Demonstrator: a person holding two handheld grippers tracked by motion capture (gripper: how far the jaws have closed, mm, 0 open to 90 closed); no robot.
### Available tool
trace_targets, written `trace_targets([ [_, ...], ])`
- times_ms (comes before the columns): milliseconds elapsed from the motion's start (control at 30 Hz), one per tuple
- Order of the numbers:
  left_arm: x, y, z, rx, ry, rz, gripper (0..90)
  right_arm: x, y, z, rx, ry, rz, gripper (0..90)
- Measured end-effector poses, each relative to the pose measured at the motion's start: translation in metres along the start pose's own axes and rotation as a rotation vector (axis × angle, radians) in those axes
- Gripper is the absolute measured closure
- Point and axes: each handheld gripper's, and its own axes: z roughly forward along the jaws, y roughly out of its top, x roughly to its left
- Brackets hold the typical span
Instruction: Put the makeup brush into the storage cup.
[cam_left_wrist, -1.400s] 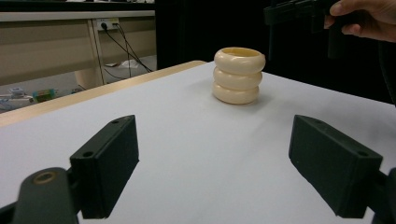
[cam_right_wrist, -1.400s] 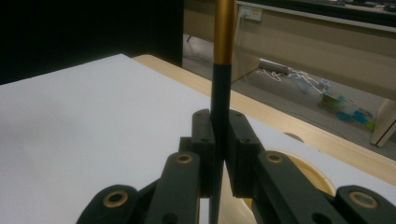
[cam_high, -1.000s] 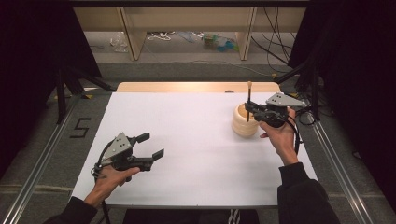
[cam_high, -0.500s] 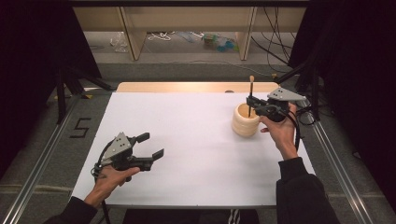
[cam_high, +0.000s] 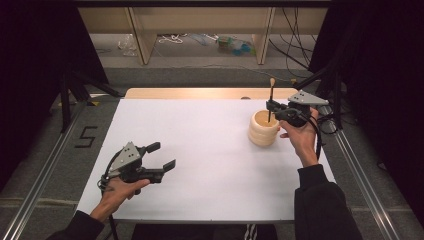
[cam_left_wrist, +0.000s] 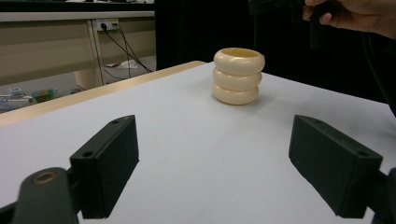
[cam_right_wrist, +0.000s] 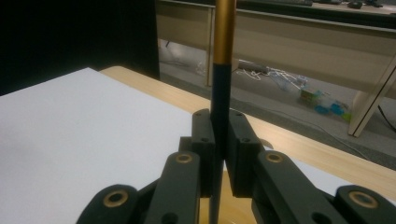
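Two grippers are showing in the high view. The right gripper (cam_high: 271, 106) is clamping a slim dark stick (cam_high: 270, 100) with a gold upper section, holding it upright with its lower end reaching down inside the cream ribbed holder (cam_high: 263, 128); in the right gripper view the jaws are pressing flat against the stick (cam_right_wrist: 220, 93) on both sides. The holder is standing near the far right of the white table (cam_high: 200, 150). The left gripper (cam_high: 162, 156) is resting low at the near left, jaws spread wide with nothing between them, and is pointing toward the holder (cam_left_wrist: 238, 76), well apart from it.
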Motion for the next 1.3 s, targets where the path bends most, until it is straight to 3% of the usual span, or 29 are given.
trace_targets([
  [233,0.000,0.000,0.000,-0.001,-0.001,0.000,15.9,-0.004,0.000,0.005,-0.008,-0.010,-0.005,83.4],
  [433,0.000,0.000,0.001,-0.007,-0.007,-0.003,15.9,-0.007,-0.004,0.009,0.021,-0.019,0.013,83.4],
  [700,0.000,0.000,0.000,-0.001,-0.002,-0.003,15.9,-0.010,-0.006,0.013,0.006,-0.027,0.011,83.4],
  [1300,0.000,0.000,0.001,-0.009,-0.010,0.001,15.9,-0.013,-0.013,0.022,0.036,-0.023,0.023,83.3],
])
